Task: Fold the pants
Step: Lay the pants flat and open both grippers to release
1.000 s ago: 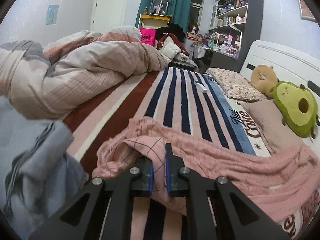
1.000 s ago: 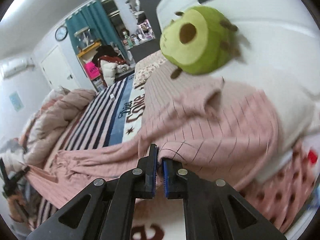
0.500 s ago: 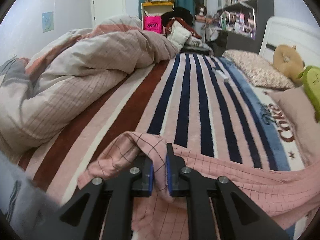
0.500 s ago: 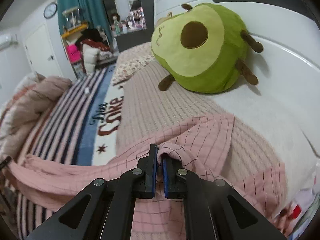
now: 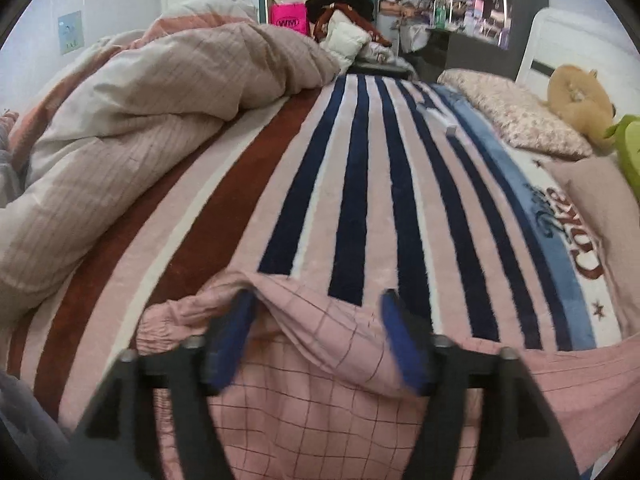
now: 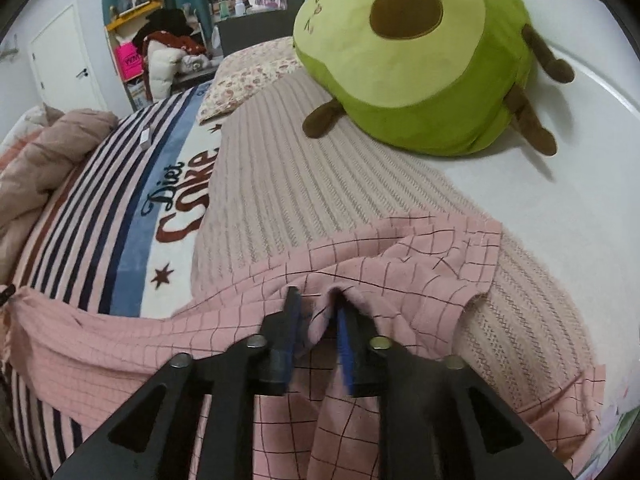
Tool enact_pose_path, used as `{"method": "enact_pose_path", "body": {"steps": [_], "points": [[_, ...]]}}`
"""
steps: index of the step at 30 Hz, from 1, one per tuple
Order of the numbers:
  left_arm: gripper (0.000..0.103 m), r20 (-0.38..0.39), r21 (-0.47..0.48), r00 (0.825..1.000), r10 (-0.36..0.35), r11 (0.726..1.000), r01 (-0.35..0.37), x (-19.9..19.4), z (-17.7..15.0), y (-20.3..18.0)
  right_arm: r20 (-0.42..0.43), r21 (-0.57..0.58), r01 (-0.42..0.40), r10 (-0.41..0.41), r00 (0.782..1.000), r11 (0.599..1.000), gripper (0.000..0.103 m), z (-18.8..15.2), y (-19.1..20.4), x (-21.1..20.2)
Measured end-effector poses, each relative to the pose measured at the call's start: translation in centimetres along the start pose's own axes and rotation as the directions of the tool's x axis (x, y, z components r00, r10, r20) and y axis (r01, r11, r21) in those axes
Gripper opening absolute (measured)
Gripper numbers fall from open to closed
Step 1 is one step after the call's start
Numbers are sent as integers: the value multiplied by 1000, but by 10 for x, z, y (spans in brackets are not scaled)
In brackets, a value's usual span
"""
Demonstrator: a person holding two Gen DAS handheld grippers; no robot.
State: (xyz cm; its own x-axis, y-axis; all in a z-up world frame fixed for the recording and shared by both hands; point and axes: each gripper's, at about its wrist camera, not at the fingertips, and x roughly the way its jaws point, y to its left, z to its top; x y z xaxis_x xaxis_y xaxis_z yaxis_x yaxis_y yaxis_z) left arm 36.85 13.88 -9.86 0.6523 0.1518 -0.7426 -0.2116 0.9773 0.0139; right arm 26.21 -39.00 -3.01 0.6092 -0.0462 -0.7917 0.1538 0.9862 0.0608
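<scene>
Lying under two parted grippers, left [image 5: 318,320] wide, right [image 6: 316,316] slightly, one pink pants [image 5: 320,408] unheld.

The pants [image 5: 320,392] are pale pink with a thin dark grid check, made of soft, slightly crinkled cloth. They lie stretched crosswise over the near part of the bed, on top of the striped blanket. In the left wrist view the gathered, elastic waistband sits at the near left, puckered into small ruffles, and a raised fold of cloth humps up just behind it; to the right the fabric runs flat toward the edge of the view. In the right wrist view the pants [image 6: 400,256] reach up onto a ribbed beige cover, where a leg hem lies creased and a ridge of cloth stands bunched.
</scene>
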Motion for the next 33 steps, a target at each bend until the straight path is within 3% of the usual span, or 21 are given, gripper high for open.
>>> {"method": "enact_pose_path", "body": {"steps": [1, 6, 9, 12, 14, 16, 19, 20, 25, 33], "points": [[73, 23, 11, 1000, 12, 1000, -13, -8, 1, 1, -3, 3, -20, 20, 1000, 1000, 37, 0, 1, -3], [74, 108, 23, 994, -29, 999, 26, -51, 7, 12, 41, -39, -50, 52, 998, 998, 58, -2, 17, -31], [74, 120, 37, 987, -109, 994, 106, -70, 3, 9, 97, -98, -77, 87, 991, 992, 59, -9, 40, -57], [74, 63, 120, 971, -230, 968, 221, -77, -13, -15, 94, -170, -192, 210, 973, 966, 59, -24, 73, -70], [74, 18, 148, 960, -278, 951, 273, -74, -23, -27, 25, -209, -277, 288, 957, 938, 48, -35, 95, -65], [71, -62, 148, 943, -328, 931, 334, -63, -39, -37, -48, -228, -333, 331, 942, 915, 26, -49, 114, -52], [50, -157, 168, 926, -345, 914, 369, -45, -59, -50, -165, -259, -390, 357, 919, 884, 12, -77, 139, -18], [46, -178, 181, 926, -332, 914, 363, -40, -64, -54, -190, -268, -390, 348, 918, 881, 12, -86, 145, -8], [45, -224, 208, 935, -274, 924, 320, -16, -74, -62, -237, -274, -346, 286, 928, 897, 10, -105, 157, 35], [45, -198, 192, 961, -191, 954, 229, 20, -44, -62, -157, -283, -242, 204, 966, 928, 10, -68, 153, 64]]}}
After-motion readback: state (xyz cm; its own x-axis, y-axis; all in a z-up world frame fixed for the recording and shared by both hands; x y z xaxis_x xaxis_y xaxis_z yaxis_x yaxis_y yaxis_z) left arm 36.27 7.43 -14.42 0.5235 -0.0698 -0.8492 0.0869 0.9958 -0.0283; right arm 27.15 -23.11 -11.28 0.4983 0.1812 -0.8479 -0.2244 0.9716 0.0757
